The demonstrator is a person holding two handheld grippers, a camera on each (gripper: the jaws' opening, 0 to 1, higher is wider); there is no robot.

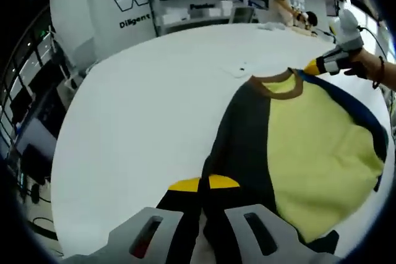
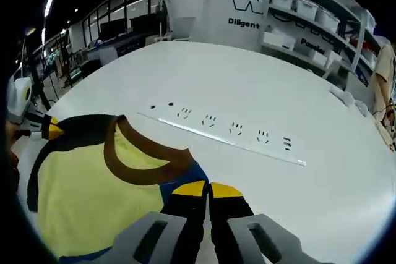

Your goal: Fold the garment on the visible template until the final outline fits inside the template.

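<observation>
Lettering on the white wall (image 2: 247, 4) behind the shelves (image 2: 309, 26) shows a large "W" and, beneath it, "Diligent". On the white table (image 1: 154, 103) lies a T-shirt (image 1: 309, 134), spread flat: yellow chest, brown collar (image 1: 278, 85), dark side panel and blue shoulder trim. A power strip (image 2: 235, 131) lies on the table just beyond the collar. The left gripper (image 1: 204, 183) has its yellow-tipped jaws together, pinching the shirt's dark edge. The right gripper (image 2: 207, 191) is likewise clamped on the blue shoulder edge.
</observation>
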